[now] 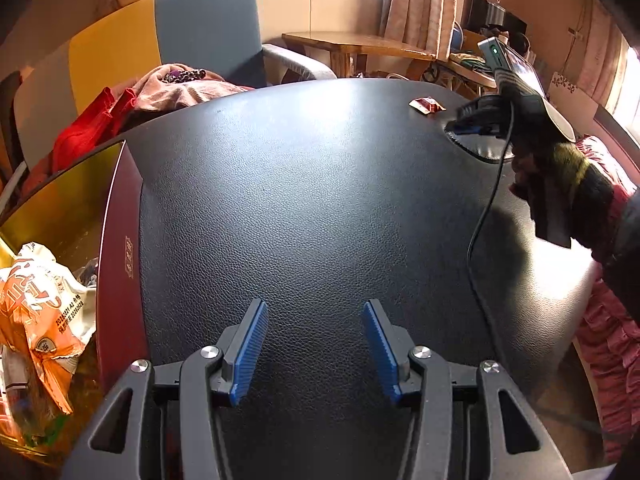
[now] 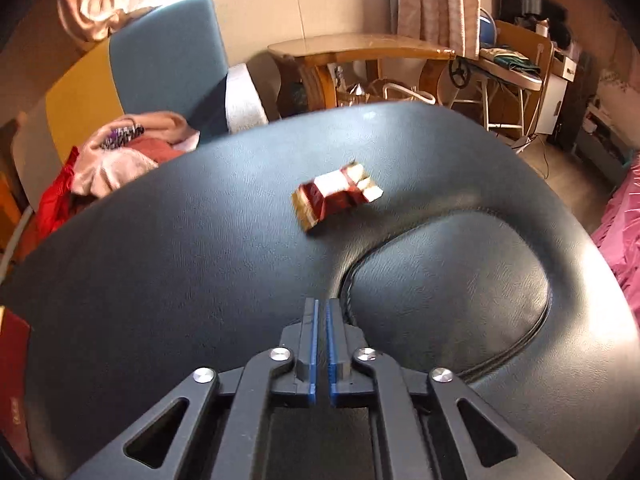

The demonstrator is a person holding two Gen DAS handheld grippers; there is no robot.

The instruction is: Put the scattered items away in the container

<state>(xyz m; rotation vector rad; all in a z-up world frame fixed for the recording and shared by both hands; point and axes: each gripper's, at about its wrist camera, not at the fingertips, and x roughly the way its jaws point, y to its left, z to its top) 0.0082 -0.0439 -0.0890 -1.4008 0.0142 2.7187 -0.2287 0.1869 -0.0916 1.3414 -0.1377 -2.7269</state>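
A small red and gold snack packet (image 2: 338, 196) lies on the black leather table (image 2: 200, 240); it also shows far off in the left wrist view (image 1: 427, 104). My right gripper (image 2: 322, 308) is shut and empty, hovering a short way in front of the packet; it shows in the left wrist view (image 1: 470, 126) held by a gloved hand. My left gripper (image 1: 316, 312) is open and empty over the table. The dark red container with a gold interior (image 1: 120, 240) stands to its left and holds an orange and white snack bag (image 1: 40, 312).
A blue and yellow armchair (image 1: 200, 28) with piled pink and red clothes (image 1: 132, 104) stands behind the table. A wooden side table (image 2: 360, 48) and cluttered shelves are further back. A round stitched inset (image 2: 448, 292) marks the table top on the right. A cable (image 1: 488, 200) hangs from the right gripper.
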